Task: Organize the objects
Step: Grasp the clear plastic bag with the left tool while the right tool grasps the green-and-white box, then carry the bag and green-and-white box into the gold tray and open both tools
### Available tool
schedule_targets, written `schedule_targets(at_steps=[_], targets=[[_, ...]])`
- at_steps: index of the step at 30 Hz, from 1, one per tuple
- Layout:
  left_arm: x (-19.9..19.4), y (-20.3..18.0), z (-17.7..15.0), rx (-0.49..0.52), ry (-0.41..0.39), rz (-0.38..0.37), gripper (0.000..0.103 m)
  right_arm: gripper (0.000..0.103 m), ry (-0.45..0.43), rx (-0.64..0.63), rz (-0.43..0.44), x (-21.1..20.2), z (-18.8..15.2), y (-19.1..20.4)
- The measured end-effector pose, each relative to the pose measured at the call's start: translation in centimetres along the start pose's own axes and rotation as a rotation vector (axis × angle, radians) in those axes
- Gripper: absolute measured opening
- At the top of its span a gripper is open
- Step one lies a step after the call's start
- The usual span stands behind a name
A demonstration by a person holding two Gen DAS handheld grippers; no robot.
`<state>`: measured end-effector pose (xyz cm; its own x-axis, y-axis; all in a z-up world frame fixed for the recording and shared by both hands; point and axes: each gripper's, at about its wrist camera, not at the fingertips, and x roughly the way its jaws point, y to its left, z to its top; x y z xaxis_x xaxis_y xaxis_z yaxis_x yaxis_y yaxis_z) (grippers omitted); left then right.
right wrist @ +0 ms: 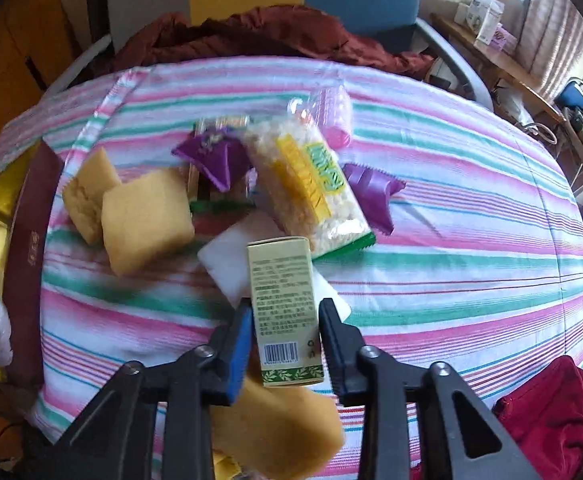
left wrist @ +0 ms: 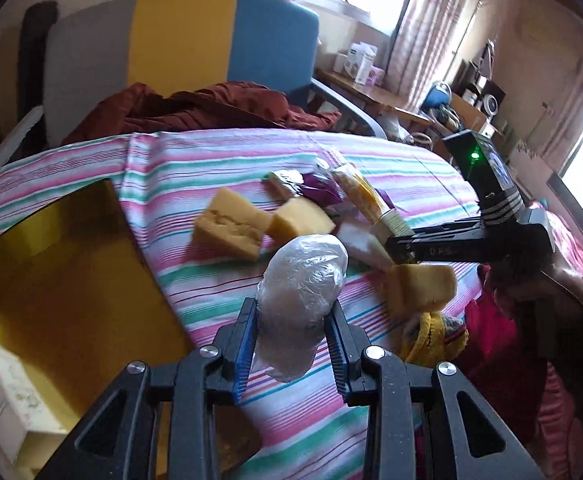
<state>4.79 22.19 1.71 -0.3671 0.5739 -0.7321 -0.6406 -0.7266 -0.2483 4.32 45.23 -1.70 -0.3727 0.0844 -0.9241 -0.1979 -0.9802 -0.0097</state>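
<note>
My left gripper (left wrist: 293, 326) is shut on a clear plastic-wrapped bundle (left wrist: 301, 280) and holds it above the striped cloth (left wrist: 211, 160), right of a gold-lined box (left wrist: 63, 280). My right gripper (right wrist: 285, 322) is shut on a small cream box with a barcode (right wrist: 285, 312), held over a white block (right wrist: 231, 260). It also shows in the left wrist view (left wrist: 395, 236). Yellow sponges (right wrist: 143, 220) (left wrist: 231, 224), purple packets (right wrist: 215, 156) and a rice-snack bag (right wrist: 311, 184) lie mid-cloth. Another sponge (right wrist: 279, 428) lies under my right gripper.
A dark red jacket (left wrist: 195, 108) and a grey, yellow and blue chair back (left wrist: 183, 36) stand behind the table. Red cloth (right wrist: 551, 408) lies at the right edge. A white carton (left wrist: 3, 396) sits in the gold box. A cluttered desk (left wrist: 375, 92) is far right.
</note>
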Motion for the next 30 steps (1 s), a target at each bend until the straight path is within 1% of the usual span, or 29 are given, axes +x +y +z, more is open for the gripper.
schedule_targets(at_steps=[3, 7, 9, 11, 13, 15, 18, 21, 25, 30], targets=[[-1.5, 1.5, -0.6, -0.036, -0.021, 0.017, 0.034, 0.029, -0.074, 0.028, -0.008, -1.8, -0.2, -0.3], [-3.7, 3.8, -1.6, -0.101, -0.053, 0.052, 0.034, 0.029, -0.194, 0.067, -0.008, -5.5, 0.4, -0.1], [-4.8, 5.0, -2.2, -0.136, -0.072, 0.07, 0.034, 0.029, -0.249, 0.071, 0.025, -7.6, 0.6, 0.8], [-5.9, 6.4, -2.7, -0.171, -0.09, 0.09, 0.034, 0.029, -0.284, 0.051, 0.075, -9.3, 0.6, 2.7], [-7.1, 8.0, -3.2, -0.206, -0.108, 0.113, 0.034, 0.029, -0.303, 0.019, 0.127, -10.2, 0.5, 4.9], [-8.0, 9.4, -3.5, -0.233, -0.125, 0.14, 0.034, 0.029, -0.308, -0.024, 0.189, -10.8, 0.4, 7.8], [-9.7, 11.9, -3.9, -0.283, -0.154, 0.176, 0.034, 0.029, -0.289, -0.087, 0.286, -10.5, 0.0, 12.6], [-11.3, 13.8, -4.4, -0.32, -0.179, 0.22, 0.034, 0.029, -0.259, -0.142, 0.349, -9.7, -0.5, 16.9], [-12.7, 16.4, -5.0, -0.351, -0.193, 0.277, 0.034, 0.029, -0.217, -0.219, 0.406, -8.6, -0.9, 21.9], [-13.4, 19.3, -5.2, -0.376, -0.2, 0.329, 0.034, 0.029, -0.165, -0.272, 0.439, -7.0, -0.7, 25.7]])
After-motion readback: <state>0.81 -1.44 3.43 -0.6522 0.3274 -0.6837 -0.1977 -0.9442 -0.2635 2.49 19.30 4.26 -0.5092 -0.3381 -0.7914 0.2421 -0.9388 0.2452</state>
